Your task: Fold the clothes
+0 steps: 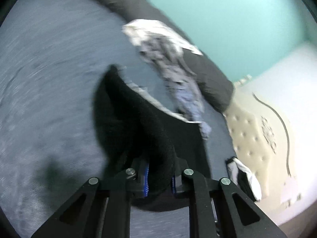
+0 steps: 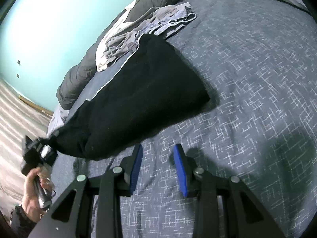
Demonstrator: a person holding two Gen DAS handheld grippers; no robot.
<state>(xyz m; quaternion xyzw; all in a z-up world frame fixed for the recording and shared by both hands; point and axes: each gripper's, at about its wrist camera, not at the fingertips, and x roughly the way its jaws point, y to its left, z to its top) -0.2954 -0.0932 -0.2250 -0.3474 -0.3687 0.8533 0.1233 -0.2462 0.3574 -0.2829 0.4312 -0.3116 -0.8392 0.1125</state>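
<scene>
Left gripper (image 1: pixel 159 180) fingers clamp the black garment (image 2: pixel 142 99), lifting it off the bed (image 2: pixel 247 79); right gripper (image 2: pixel 159 166) at six o'clock, fingers parted, empty.

Black garment (image 2: pixel 142 99): plain dark knit, 1 piece, lying partly on the blue patterned bedcover (image 2: pixel 247 79). 1 end is being pinched and lifted off the bed, bunching to a narrow neck; the other end is spreading wide and resting on the cover, a thin white trim showing along 1 edge.

Pile of grey-blue and white clothes (image 2: pixel 138 31): crumpled, unfolded, lying just beyond the black garment's far end.
</scene>
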